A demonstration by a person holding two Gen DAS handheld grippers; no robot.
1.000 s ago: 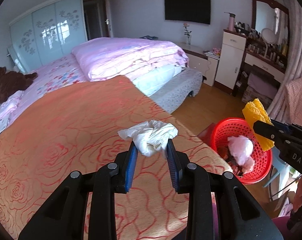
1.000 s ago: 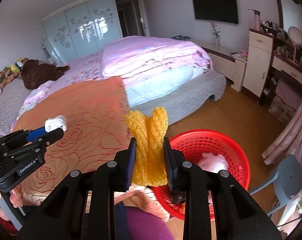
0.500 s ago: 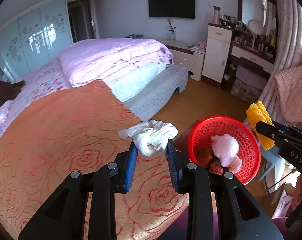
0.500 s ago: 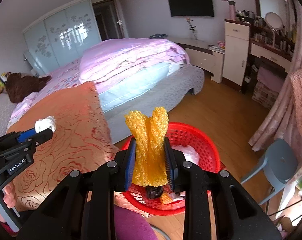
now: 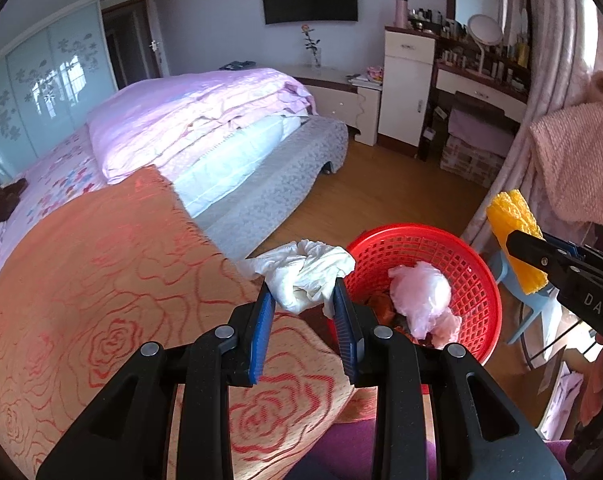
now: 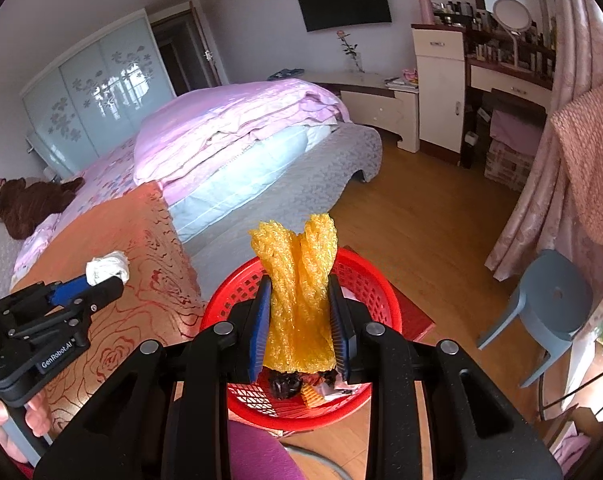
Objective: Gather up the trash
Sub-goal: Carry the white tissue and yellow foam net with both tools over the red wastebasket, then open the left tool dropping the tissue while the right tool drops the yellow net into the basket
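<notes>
A crumpled white tissue (image 5: 307, 270) is clamped between the 2 fingers of the left gripper (image 5: 303, 302), raised above the edge of the orange rose-patterned blanket (image 5: 101, 280) on the bed (image 5: 205, 120). In the right wrist view the same tissue (image 6: 107, 267) is seen at the tip of the left gripper (image 6: 101, 282), over the blanket (image 6: 141, 264).

A piece of yellow foam netting (image 6: 299, 292) is gripped upright by the right gripper (image 6: 300, 308), directly above the red basket (image 6: 365, 280). From the left wrist view the netting (image 5: 515, 240) is seen held just beside the basket's far rim.

The red basket (image 5: 477, 280) stands on the wooden floor (image 5: 381, 184) beside the bed. A pink plastic bag (image 5: 421, 292) lies inside it, along with darker scraps that may be wrappers. A grey stool (image 6: 549, 304) stands near the curtain (image 6: 541, 208).
</notes>
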